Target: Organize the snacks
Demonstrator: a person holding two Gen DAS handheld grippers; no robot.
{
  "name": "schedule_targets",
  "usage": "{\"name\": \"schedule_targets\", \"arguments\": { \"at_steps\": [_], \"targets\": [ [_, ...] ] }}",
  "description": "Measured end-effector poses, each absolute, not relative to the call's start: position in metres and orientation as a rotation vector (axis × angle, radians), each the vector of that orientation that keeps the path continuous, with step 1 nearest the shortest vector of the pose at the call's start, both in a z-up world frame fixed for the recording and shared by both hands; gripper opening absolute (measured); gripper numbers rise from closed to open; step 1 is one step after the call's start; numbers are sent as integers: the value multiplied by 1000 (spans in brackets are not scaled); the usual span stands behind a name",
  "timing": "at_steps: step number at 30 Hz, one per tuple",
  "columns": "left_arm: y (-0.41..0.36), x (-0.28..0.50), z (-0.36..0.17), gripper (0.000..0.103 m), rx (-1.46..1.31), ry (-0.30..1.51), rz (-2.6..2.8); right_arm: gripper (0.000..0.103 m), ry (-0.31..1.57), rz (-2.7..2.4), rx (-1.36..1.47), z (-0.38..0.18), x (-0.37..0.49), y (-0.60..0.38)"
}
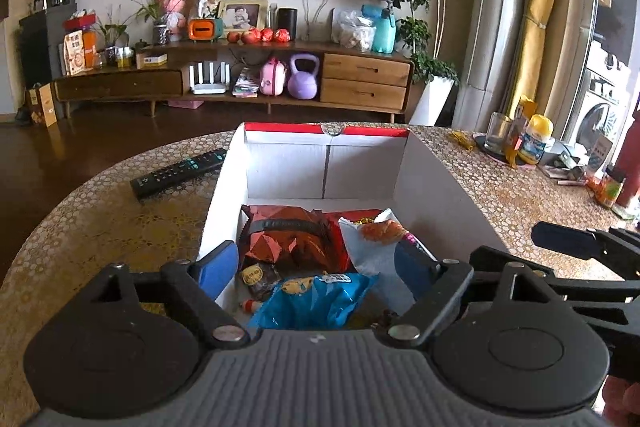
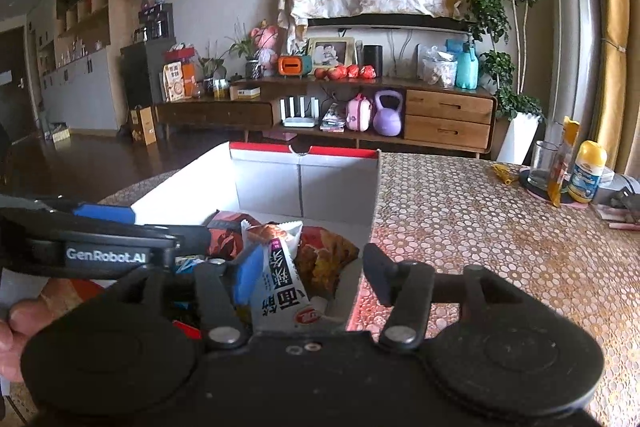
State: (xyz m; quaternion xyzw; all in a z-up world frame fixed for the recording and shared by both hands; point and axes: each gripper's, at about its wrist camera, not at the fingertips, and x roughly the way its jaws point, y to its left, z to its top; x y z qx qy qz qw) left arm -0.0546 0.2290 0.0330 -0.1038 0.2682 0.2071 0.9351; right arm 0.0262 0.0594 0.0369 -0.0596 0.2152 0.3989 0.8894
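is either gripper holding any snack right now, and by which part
Nothing is held. The left gripper and right gripper are both open over the box; the white packet lies loose between the right's jaws.

A round table (image 1: 120, 227) with a gold pebble-patterned top carries an open white cardboard box (image 1: 436, 179) with a red rim. A black remote control (image 1: 176, 173) lies just left of the box. Along the far right edge stand a clear glass (image 1: 498, 131) on a dark coaster, a yellow-capped bottle (image 1: 536, 139) and other small clutter.

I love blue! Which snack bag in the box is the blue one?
The blue bag nearest the camera, between the left gripper's open fingers. The others are orange-red or white.
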Motion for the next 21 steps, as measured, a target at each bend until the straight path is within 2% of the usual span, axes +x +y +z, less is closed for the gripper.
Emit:
{"name": "schedule_targets", "arguments": {
  "at_steps": [2,4,6,9,21],
  "targets": [
    [226,-57,37,88,-218,548,424,72,447,824,-107,39,25,54],
    [221,-61,40,96,-218,545,436,78,450,815,-91,41,24,48],
    [216,-66,44,102,-223,528,448,88,457,795,-70,44,23,41],
    [208,-73,49,103,-239,509,448,101,459,779,-37,50,21,29],
    [179,-86,50,103,-231,517,455,103,436,706,38,58,12,-11]
  ]
}}
